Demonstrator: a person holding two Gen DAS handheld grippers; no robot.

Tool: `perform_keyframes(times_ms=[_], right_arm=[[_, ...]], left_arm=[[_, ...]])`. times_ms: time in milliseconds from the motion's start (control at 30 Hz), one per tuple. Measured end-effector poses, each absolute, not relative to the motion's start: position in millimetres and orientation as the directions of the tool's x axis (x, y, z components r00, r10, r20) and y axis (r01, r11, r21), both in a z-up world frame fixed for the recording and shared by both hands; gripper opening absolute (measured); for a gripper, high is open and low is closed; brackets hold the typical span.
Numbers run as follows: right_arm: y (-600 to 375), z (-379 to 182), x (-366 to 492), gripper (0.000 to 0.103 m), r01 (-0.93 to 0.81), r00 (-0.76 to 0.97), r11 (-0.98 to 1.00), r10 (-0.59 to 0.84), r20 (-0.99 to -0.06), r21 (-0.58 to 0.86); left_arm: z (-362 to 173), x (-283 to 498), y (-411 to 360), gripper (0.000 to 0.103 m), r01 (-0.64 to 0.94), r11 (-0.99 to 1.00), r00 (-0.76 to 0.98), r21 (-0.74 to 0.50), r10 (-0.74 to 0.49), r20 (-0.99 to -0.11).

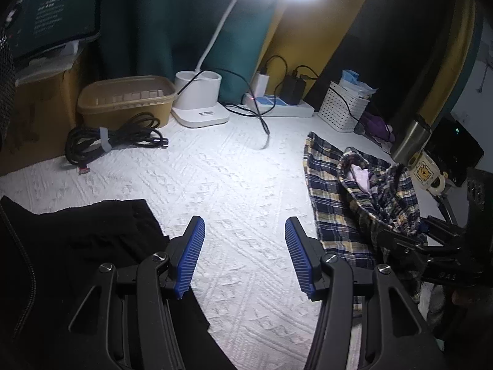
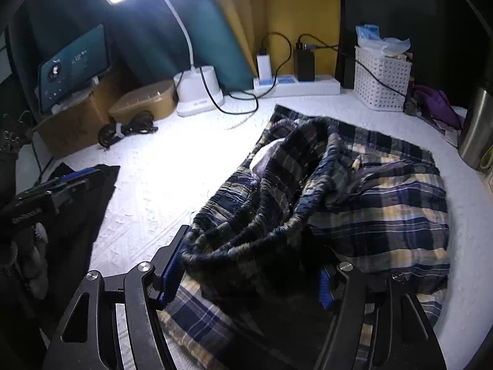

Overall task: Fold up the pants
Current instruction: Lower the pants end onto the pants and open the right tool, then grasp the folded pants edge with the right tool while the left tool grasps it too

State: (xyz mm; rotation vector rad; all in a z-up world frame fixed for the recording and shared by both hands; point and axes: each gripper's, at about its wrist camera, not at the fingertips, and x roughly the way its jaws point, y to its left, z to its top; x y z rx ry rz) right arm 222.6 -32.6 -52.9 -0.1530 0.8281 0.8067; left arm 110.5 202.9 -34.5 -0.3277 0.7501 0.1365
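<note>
The plaid pants (image 2: 354, 191) lie crumpled on the right side of the table (image 1: 234, 166), which wears a white textured cover; the waistband is bunched up in a dark ridge over the flatter legs. The right gripper (image 2: 246, 265) sits low over that ridge with its jaws spread wide, the bunched waistband between them, and I judge the pads are not pressing on the cloth. The left gripper (image 1: 245, 256) hovers over bare table with its jaws apart and nothing between them, a black garment (image 1: 92, 240) lying just beside its left finger.

The main risk, as I read it, is a messy grasp. If the right jaws close here they may pinch several layers of the heap at once, and lifting would drag the whole bundle instead of one edge (the folds hide where the waistband really ends). Cloth could also snag on the ridged blue pads.

A wide sweep to spread the pants could catch the loose black cable (image 1: 262, 117) nearby, or nudge the steel flask (image 2: 476, 129) and the mug (image 1: 426, 174) standing near the table's right edge.
</note>
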Motion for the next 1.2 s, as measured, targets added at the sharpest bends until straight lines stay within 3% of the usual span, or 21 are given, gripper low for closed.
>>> perform_keyframes(times_ms=[367, 600, 900, 1200], right_arm=[[-85, -23, 219, 0.076, -0.684, 0.47, 0.7, 0.638, -0.609, 0.206], [-138, -36, 238, 0.076, -0.6, 0.52, 0.763, 0.6, -0.608, 0.241], [-203, -54, 267, 0.076, -0.481, 0.583, 0.835, 0.534, -0.612, 0.269], [-219, -66, 296, 0.076, -0.471, 0.589, 0.845, 0.516, -0.622, 0.255]], left_arm=[[-10, 119, 163, 0.054, -0.193, 0.963, 0.742, -0.188, 0.018, -0.67], [-8, 140, 120, 0.061, -0.113, 0.981, 0.73, -0.16, -0.028, -0.683], [-10, 180, 85, 0.061, -0.028, 0.994, 0.709, -0.109, -0.057, -0.703], [-29, 225, 74, 0.061, 0.035, 0.998, 0.676, -0.054, -0.063, -0.734]])
